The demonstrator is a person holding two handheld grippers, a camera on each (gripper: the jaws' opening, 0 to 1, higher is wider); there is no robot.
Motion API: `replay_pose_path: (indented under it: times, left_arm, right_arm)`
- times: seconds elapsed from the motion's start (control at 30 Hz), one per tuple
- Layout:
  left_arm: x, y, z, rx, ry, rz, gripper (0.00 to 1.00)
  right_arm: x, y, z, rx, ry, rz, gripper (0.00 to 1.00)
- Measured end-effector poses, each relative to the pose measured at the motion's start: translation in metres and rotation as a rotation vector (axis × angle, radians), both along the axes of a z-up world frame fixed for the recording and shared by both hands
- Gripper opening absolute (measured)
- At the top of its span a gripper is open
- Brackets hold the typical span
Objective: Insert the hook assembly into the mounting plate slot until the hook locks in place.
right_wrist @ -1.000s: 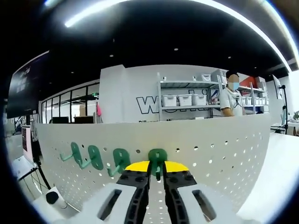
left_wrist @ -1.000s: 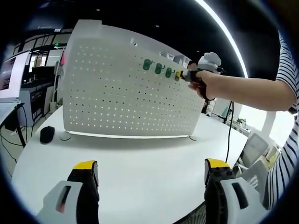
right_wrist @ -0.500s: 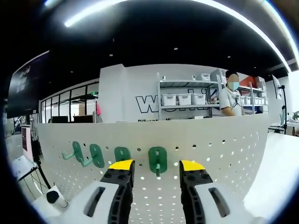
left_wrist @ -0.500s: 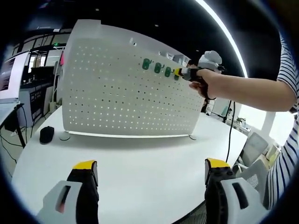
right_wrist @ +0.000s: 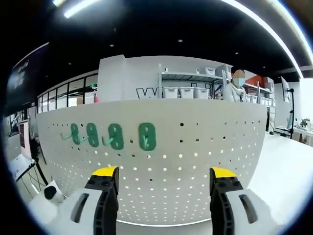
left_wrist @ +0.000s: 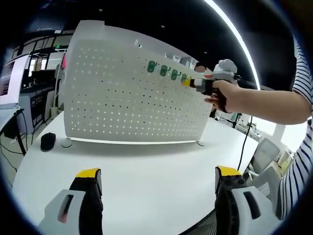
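Right gripper view: four green hooks (right_wrist: pixel 146 136) hang in a row centre-left on the white pegboard (right_wrist: pixel 205 161) (long axes vertical); right gripper (right_wrist: pixel 164 177) fingers wide, empty. Left gripper (left_wrist: pixel 157 180) fingers also wide above the worktop (left_wrist: pixel 146 171).

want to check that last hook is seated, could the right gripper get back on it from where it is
Probably yes. The right gripper is open and faces the pegboard, and the rightmost green hook sits just above the gap between its fingers, with nothing between them. It stands off from the board.

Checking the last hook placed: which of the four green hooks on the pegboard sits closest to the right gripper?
The green hook at the right end of the row, most nearly ahead of the open right gripper; the other three sit farther left.
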State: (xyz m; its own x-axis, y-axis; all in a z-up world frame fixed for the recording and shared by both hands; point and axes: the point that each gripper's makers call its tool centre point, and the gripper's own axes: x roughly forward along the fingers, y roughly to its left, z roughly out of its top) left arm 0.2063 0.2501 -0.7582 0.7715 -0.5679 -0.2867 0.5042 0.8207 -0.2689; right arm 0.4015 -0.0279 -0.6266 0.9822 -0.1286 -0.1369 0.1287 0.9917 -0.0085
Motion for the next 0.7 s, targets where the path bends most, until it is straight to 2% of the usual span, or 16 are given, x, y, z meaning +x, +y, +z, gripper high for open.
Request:
replay_pose_path:
  times: [0.17, 0.43, 0.7]
  left_arm:
    - [0.0, -0.001, 0.0, -0.002, 0.002, -0.003, 0.99]
    - [-0.002, -0.003, -0.001, -0.001, 0.003, -0.011, 0.99]
    - [-0.002, -0.004, -0.001, 0.0, 0.006, -0.014, 1.0]
  right_arm:
    - [-0.018, -0.002, -0.023, -0.005, 0.058, 0.014, 0.86]
    - [-0.052, -0.007, -0.053, -0.073, 0.131, 0.053, 0.91]
    - [-0.092, -0.007, -0.083, -0.086, 0.208, 0.106, 0.98]
